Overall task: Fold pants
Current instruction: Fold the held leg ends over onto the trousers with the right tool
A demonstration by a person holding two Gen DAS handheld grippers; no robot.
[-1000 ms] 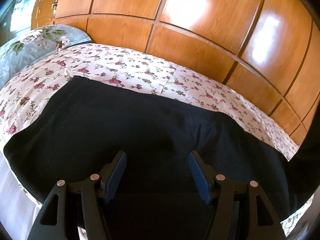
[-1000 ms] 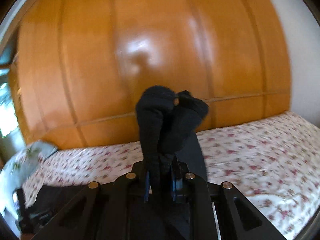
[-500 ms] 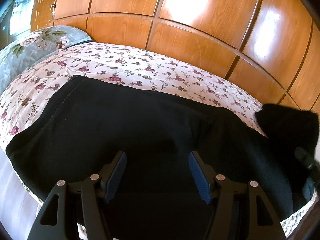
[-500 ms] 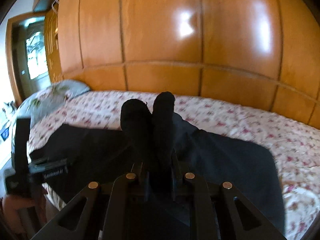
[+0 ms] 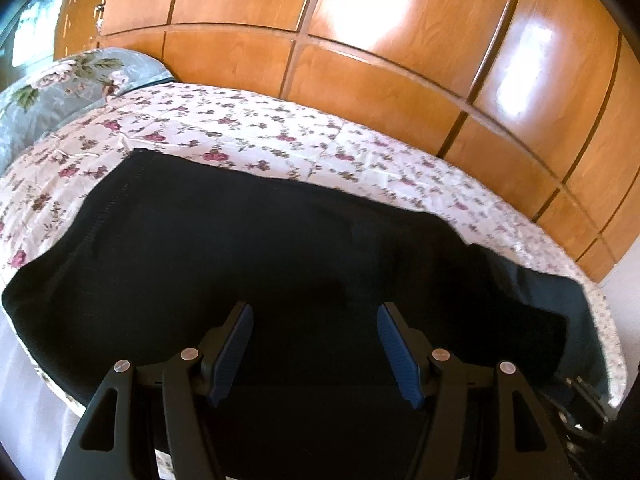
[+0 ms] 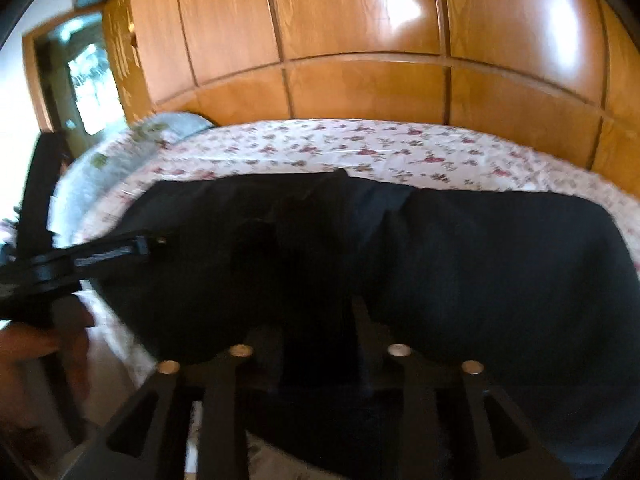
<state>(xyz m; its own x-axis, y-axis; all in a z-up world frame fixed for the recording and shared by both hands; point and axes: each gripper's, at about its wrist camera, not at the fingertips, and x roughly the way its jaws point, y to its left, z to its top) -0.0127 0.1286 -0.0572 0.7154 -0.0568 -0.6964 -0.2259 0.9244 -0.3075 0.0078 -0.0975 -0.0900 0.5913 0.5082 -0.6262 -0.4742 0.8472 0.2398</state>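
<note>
The black pants (image 5: 248, 248) lie flat across the floral bedspread (image 5: 256, 132), with a folded-over part at the right (image 5: 532, 312). My left gripper (image 5: 316, 332) is open, its blue pads (image 5: 234, 344) hovering just over the cloth near the bed's front edge. In the right wrist view the pants (image 6: 480, 264) fill the middle. My right gripper (image 6: 318, 320) is low over them with its fingers parted; black cloth lies between the fingers and the view is blurred, so a grip cannot be made out. The left gripper's body (image 6: 80, 260) shows at the left.
A wooden panelled wardrobe (image 5: 360, 52) stands behind the bed. A grey-blue floral pillow (image 5: 60, 92) lies at the left end. A doorway or window (image 6: 92, 88) is at the far left. A hand (image 6: 36, 344) shows at the lower left of the right wrist view.
My right gripper carried the pants' end over from high up and came down onto the cloth, and its fingers have spread. The folded part now lies on the pants. My left gripper stayed put.
</note>
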